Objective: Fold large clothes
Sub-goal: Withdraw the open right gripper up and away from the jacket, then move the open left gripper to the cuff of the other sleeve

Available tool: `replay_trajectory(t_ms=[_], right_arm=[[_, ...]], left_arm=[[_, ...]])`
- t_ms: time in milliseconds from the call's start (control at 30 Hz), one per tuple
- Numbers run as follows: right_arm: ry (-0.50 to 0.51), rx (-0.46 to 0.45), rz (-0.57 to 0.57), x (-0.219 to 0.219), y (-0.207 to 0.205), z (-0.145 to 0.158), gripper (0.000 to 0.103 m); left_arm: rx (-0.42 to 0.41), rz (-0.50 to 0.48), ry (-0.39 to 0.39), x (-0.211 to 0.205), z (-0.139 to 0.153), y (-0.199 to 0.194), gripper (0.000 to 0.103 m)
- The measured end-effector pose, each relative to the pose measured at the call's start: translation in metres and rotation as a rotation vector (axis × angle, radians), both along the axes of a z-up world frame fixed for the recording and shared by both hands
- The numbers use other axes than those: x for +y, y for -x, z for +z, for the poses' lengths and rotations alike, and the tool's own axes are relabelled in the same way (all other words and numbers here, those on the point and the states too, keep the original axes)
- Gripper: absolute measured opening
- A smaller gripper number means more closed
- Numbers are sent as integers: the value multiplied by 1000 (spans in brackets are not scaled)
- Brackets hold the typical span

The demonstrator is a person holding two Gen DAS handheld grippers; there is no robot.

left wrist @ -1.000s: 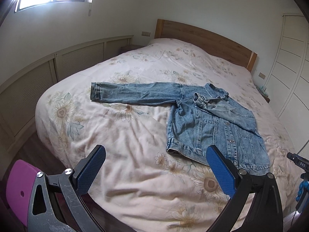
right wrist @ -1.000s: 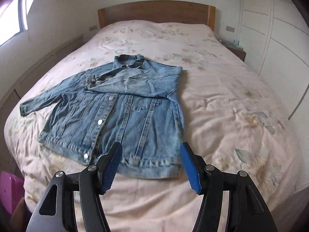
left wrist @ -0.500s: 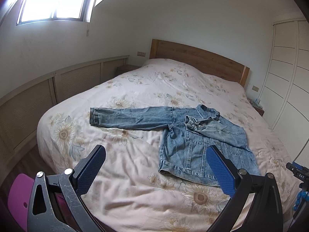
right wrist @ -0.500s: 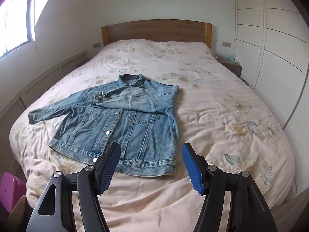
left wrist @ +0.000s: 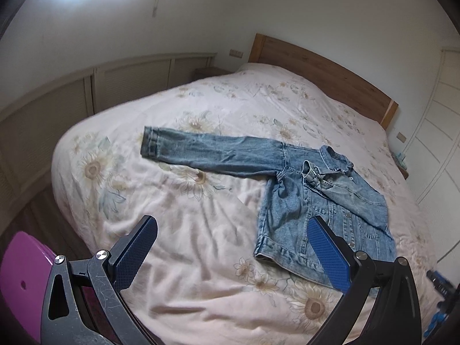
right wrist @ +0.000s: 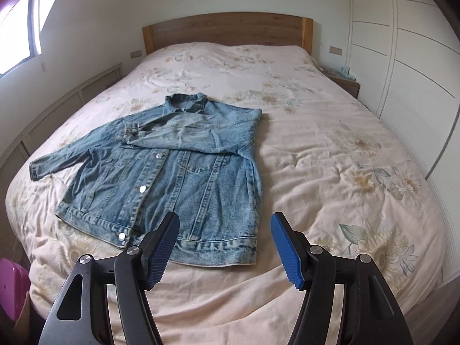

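A blue denim jacket (right wrist: pixel 178 169) lies face up on the bed, collar toward the headboard. One sleeve is folded across its chest; the other sleeve (left wrist: pixel 207 151) stretches flat toward the bed's left side. My left gripper (left wrist: pixel 230 247) hangs open over the foot of the bed, left of the jacket's hem, with nothing between its blue pads. My right gripper (right wrist: pixel 225 243) is open too, hovering just short of the hem's right corner (right wrist: pixel 244 247), apart from the cloth.
The bed (right wrist: pixel 330 149) has a cream floral cover and a wooden headboard (right wrist: pixel 227 28). White wardrobe doors (right wrist: pixel 402 57) stand on the right, low slatted panels (left wrist: pixel 120 83) on the left. A purple object (left wrist: pixel 20 281) sits on the floor at the bed's foot.
Both views pulled back from the bed and then came in again. The left view has swung so the outstretched sleeve sits more central. The jacket has not moved; both grippers stayed open.
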State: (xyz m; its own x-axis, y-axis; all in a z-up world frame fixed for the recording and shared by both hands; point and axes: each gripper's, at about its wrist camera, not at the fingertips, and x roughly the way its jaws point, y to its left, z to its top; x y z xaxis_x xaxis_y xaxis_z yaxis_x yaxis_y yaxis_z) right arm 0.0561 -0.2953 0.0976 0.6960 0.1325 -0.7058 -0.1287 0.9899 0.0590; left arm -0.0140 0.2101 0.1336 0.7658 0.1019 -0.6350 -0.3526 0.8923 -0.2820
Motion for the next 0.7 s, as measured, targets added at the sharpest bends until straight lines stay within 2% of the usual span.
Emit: replay_trajectory(t_ms=[233, 300, 500, 700], right_arm=[[16, 58, -13, -3, -29, -20, 68], [14, 74, -25, -4, -40, -25, 68], [31, 123, -36, 3, -62, -38, 68], [67, 161, -57, 14, -81, -46, 68]], left_arm=[[55, 49, 128, 37, -25, -50, 102], [58, 70, 139, 50, -30, -62, 102], [51, 129, 181, 99, -50, -99, 102], [23, 190, 296, 150, -81, -135, 102]])
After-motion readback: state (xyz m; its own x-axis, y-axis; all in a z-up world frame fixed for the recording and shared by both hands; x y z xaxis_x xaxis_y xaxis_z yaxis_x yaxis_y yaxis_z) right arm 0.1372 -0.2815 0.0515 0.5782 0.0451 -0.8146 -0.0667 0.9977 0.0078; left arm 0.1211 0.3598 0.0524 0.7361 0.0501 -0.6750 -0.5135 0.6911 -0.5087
